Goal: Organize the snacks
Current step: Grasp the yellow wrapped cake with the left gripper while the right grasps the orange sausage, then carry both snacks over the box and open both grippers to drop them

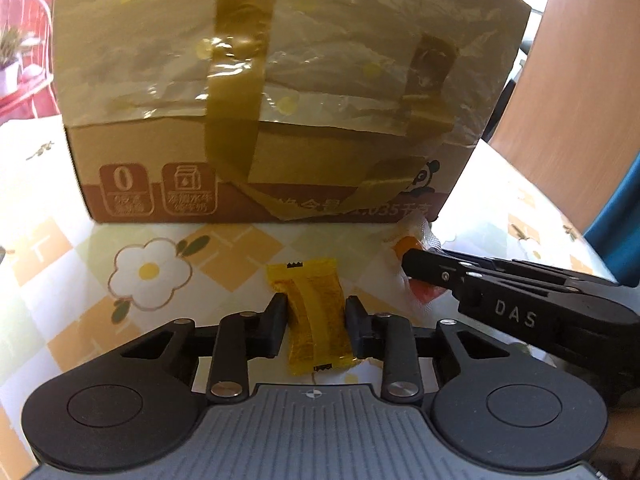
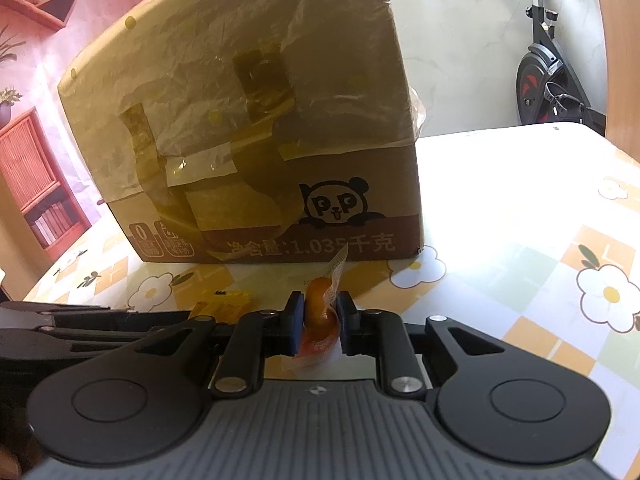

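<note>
A taped cardboard box (image 1: 280, 92) with a panda print stands on the flowered tablecloth, just ahead of both grippers; it also shows in the right wrist view (image 2: 256, 120). My left gripper (image 1: 316, 312) is shut on a yellow snack packet (image 1: 316, 316) that rests on the cloth. My right gripper (image 2: 319, 312) is shut on a clear-wrapped orange snack (image 2: 318, 308). In the left wrist view the right gripper (image 1: 416, 268) comes in from the right with the orange snack (image 1: 408, 246) at its tip. The yellow packet (image 2: 226, 304) shows partly in the right wrist view.
The flowered tablecloth (image 2: 520, 248) stretches to the right of the box. A red bookshelf (image 2: 36, 184) stands off the table's left side. An exercise bike (image 2: 548, 76) stands behind the table at the right. A wooden panel (image 1: 580, 80) rises at the far right.
</note>
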Motion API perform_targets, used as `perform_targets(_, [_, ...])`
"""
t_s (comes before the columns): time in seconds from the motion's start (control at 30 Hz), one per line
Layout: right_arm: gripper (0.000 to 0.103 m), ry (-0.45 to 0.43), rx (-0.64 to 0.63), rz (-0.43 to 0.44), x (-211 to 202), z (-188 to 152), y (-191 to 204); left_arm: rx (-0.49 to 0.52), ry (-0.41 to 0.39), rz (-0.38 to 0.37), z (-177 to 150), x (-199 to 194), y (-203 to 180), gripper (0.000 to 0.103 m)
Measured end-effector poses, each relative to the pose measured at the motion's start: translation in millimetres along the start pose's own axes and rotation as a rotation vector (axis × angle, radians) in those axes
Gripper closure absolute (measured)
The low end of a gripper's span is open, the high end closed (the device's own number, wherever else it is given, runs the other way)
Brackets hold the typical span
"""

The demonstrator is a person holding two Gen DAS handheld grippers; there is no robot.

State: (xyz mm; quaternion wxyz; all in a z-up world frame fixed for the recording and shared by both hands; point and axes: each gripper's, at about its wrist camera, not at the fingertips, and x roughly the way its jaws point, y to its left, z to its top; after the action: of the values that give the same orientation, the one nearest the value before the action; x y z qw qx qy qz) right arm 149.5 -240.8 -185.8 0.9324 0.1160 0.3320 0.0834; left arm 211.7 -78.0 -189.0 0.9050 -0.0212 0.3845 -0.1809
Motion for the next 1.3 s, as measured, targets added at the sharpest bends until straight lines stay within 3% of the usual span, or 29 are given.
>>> perform_targets(0.57, [0.084,0.002,-0.015,0.015,-3,0,3,-0.106,-0.086,0.032,7,-52,42,0.07])
perform_targets(0.77, [0.084,0.017,-0.081,0.004,-2,0,15,-0.155,-0.146,0.059,12,-77,64,0.07])
perform_targets(0.93, [0.084,0.004,-0.118,-0.014,-14,-1,24,-0.133,-0.213,0.078,19,-103,70,0.07])
perform_targets(1.1, [0.084,-0.059,-0.12,0.006,-46,8,35,-0.107,-0.282,0.053,37,-127,69,0.07])
perform_targets(1.3, [0.084,-0.216,-0.162,0.056,-86,56,57,-0.033,-0.394,0.014,79,-149,56,0.07])
